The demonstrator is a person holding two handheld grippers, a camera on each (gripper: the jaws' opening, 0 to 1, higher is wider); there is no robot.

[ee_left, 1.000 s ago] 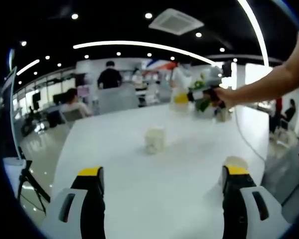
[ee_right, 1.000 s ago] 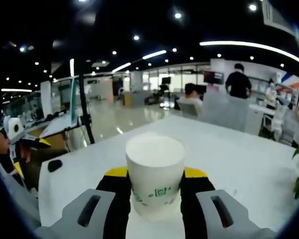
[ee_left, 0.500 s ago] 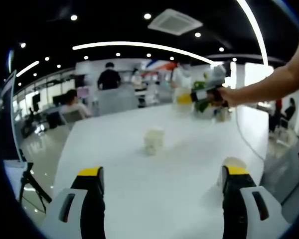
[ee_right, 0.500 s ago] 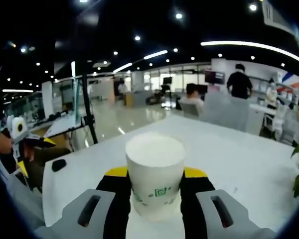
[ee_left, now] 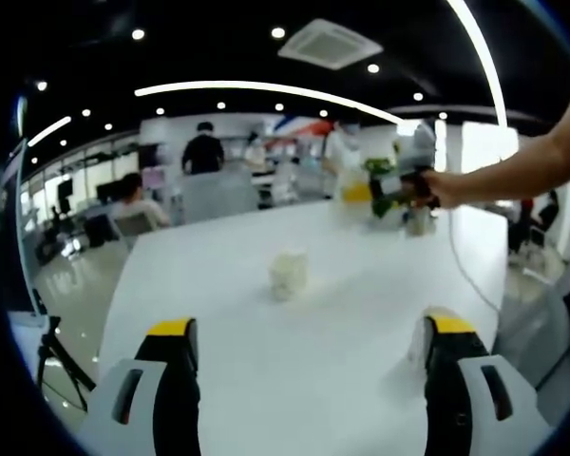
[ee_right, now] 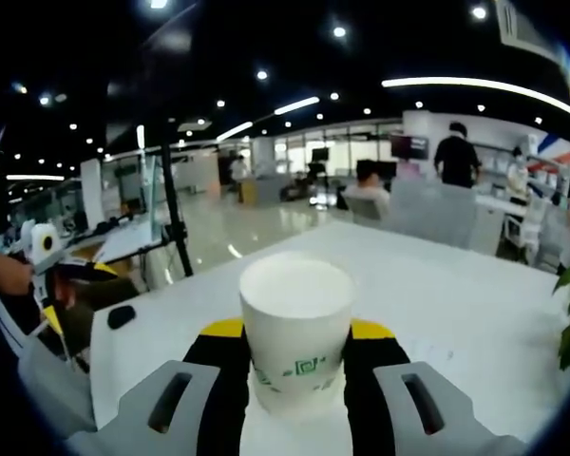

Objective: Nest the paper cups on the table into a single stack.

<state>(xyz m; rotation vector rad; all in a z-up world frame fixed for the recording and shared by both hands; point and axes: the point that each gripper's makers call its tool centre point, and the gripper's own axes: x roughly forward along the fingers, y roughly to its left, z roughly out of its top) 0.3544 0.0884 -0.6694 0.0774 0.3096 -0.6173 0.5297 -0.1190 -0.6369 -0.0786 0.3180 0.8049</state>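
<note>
Right gripper view: right claw (ee_right: 296, 366) pinching paper cup (ee_right: 295, 323) upright between jaws. Thin-walled, light, crushable; grip mid-body gently. Left claw (ee_left: 309, 356) spread; second cup (ee_left: 288, 275) ahead on worktop (ee_left: 342, 313).

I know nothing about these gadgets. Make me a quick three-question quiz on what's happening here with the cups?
1. True or false: the right gripper holds a paper cup between its jaws.
2. The left gripper is: A) open, B) shut on a cup.
3. Fill in: a small paper cup stands on the white ____.

Key: 1 true; 2 A; 3 table.
</note>
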